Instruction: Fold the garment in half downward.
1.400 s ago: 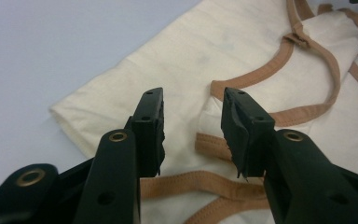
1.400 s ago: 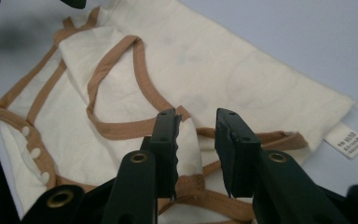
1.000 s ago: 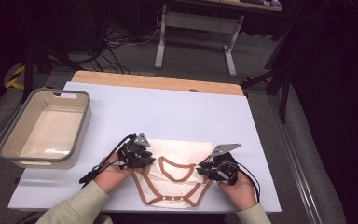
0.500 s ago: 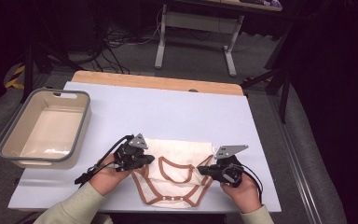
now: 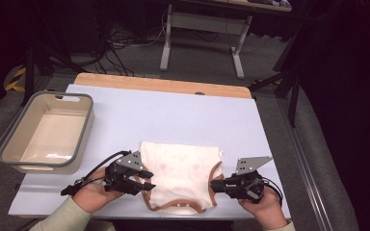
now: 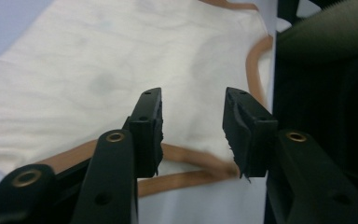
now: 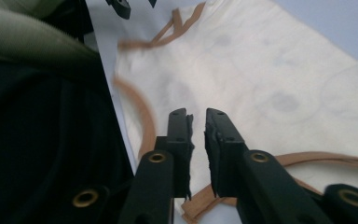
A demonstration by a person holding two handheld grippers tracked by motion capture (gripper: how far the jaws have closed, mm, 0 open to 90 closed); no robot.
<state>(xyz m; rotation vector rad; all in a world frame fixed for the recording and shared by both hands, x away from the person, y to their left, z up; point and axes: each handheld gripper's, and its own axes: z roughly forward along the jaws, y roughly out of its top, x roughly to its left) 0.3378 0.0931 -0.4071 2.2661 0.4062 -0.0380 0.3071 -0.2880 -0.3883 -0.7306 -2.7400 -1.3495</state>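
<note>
A cream garment (image 5: 180, 175) with brown trim lies folded flat near the table's front edge, plain side up. My left gripper (image 5: 147, 179) hovers at its left edge. Its jaws have just been opening and now stand apart over the brown hem (image 6: 193, 126), nothing between them. My right gripper (image 5: 213, 185) is at the garment's right edge, pointing left. Its jaws have just been opening too, leaving a narrow empty gap (image 7: 196, 121) above the cloth (image 7: 261, 70). The left gripper's tips (image 7: 130, 4) also show at the top of the right gripper view.
A beige bin (image 5: 84, 127) with a grey rim stands at the left of the pale table (image 5: 173, 115). A wooden strip (image 5: 164, 85) runs along the far edge. Dark floor, cables and a stand lie beyond. A person's dark clothing fills one side of each gripper view.
The garment's brown neck loop, seen on top before, is now covered by plain cream cloth. Both grippers drew back toward the person and outward, and their jaws came off the cloth.
</note>
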